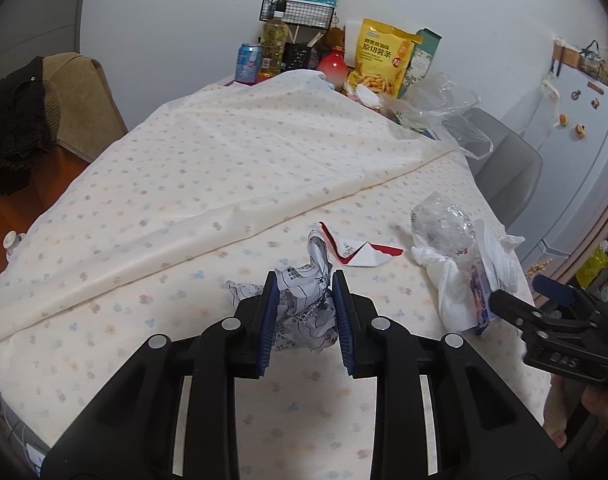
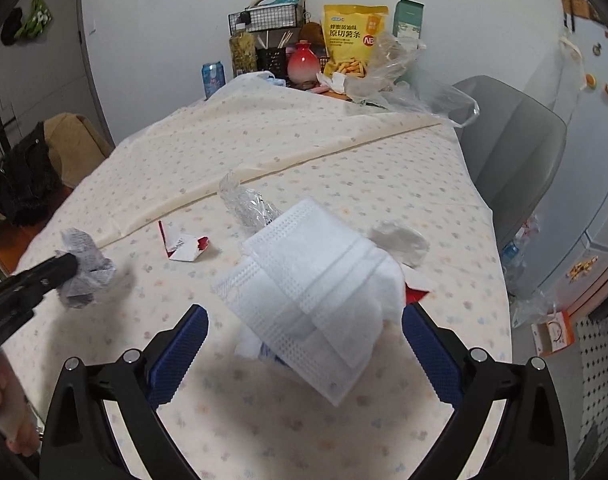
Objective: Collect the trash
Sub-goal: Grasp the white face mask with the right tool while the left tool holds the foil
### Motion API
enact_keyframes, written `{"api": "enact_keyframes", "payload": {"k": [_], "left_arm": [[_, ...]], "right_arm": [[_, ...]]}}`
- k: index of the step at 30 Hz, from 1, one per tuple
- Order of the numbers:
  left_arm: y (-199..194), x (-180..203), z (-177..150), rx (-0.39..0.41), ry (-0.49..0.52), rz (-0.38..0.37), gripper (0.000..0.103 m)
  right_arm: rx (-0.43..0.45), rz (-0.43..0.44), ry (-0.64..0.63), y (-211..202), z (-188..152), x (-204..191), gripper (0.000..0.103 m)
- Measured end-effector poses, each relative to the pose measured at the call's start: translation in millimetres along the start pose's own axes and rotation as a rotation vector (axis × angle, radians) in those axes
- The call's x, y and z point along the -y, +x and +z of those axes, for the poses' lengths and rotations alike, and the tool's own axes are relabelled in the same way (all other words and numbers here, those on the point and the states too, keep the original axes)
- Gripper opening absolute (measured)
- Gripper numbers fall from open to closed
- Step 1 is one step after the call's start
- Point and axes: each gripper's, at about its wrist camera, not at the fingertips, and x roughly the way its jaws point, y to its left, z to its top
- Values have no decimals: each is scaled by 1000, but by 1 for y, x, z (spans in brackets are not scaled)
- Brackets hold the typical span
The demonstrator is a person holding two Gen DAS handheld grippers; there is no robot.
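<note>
My left gripper (image 1: pixel 304 312) is shut on a crumpled ball of printed paper (image 1: pixel 304 300), its blue pads pressing both sides. In the right wrist view that paper ball (image 2: pixel 84 272) hangs just above the tablecloth at the left gripper's (image 2: pixel 70 266) tip. My right gripper (image 2: pixel 304 312) stands wide open around a folded white face mask (image 2: pixel 316 292), which rests on a small heap; its pads do not press on the mask. Behind it lie crumpled clear plastic (image 2: pixel 248 204), a tissue wad (image 2: pixel 400 236) and a torn red-and-white wrapper (image 2: pixel 184 246). The right gripper (image 1: pixel 522 292) sits at the heap's right edge.
A floral cloth (image 1: pixel 224 160) covers the table, folded over at the back. Against the far wall stand a yellow snack bag (image 1: pixel 384 56), a blue can (image 1: pixel 248 62), an oil bottle (image 1: pixel 273 46), a red vase (image 1: pixel 331 66) and a clear plastic bag (image 1: pixel 444 100). A grey chair (image 1: pixel 508 164) is on the right.
</note>
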Motion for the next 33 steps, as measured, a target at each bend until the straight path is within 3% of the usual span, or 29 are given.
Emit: {"api": "enact_keyframes", "payload": {"k": [2, 4, 6, 9, 26, 33], "left_arm": [[-2, -1, 0, 3, -1, 4, 27], [-4, 0, 1, 5, -1, 3, 27], [-4, 4, 1, 7, 4, -1, 27], [-6, 13, 2, 14, 14, -18, 27], [-12, 105, 3, 26, 128, -168, 27], [-13, 140, -1, 22, 173, -220, 27]], "right_arm": [[-5, -10, -12, 5, 2, -1, 78], [-20, 11, 2, 7, 2, 4, 46], [-32, 55, 46, 5, 0, 13, 22], [-9, 93, 82, -7, -4, 24, 6], [90, 204, 198, -88, -28, 81, 1], [122, 197, 229, -109, -36, 102, 1]]}}
